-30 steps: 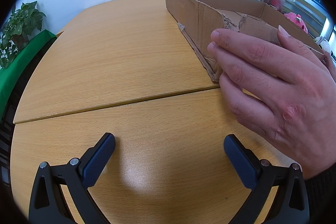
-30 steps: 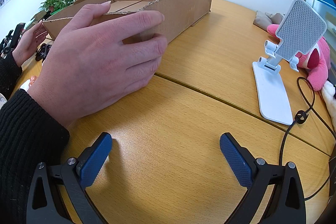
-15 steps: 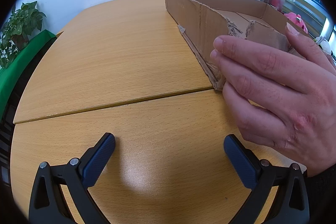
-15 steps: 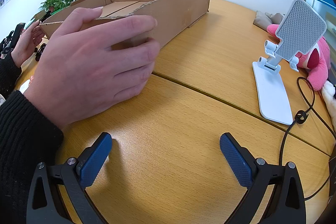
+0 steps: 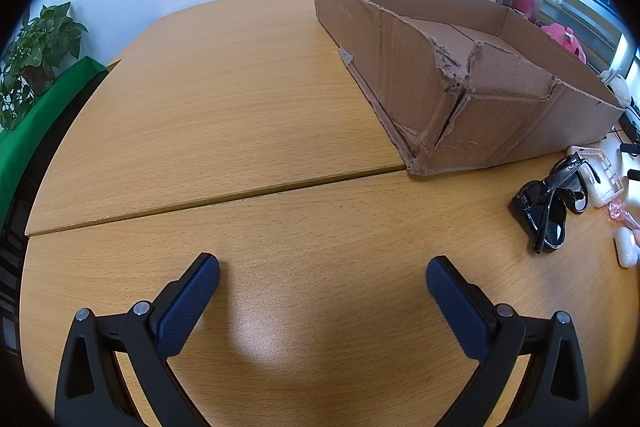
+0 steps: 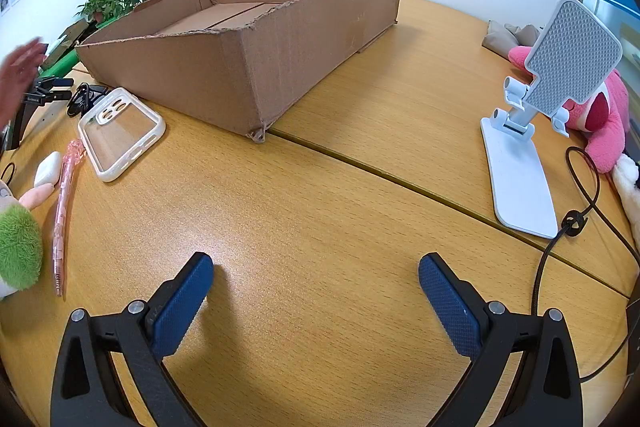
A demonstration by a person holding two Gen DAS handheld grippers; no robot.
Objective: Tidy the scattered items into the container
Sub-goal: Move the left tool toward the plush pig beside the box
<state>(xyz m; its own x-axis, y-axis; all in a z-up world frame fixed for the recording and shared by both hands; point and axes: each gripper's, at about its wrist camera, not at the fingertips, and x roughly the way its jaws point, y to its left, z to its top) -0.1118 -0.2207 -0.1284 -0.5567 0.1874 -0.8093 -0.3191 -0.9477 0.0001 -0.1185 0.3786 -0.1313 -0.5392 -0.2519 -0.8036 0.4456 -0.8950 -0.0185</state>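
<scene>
A shallow torn cardboard box stands on the wooden table, empty as far as I see. In the left wrist view, black sunglasses, a clear phone case and a white earbud case lie right of the box's near corner. In the right wrist view the phone case, a pink pen, the earbud case and the sunglasses lie left of the box. My left gripper and right gripper are both open and empty, resting low over bare table.
A white phone stand, a black cable and a pink plush sit at the right. A green plush toy is at the left edge. A blurred hand is at the far left. A table seam runs across.
The hand that was holding the box's near corner has pulled away out of the left view and to the far left edge of the right view, uncovering the scattered items. Both grippers stayed still.
</scene>
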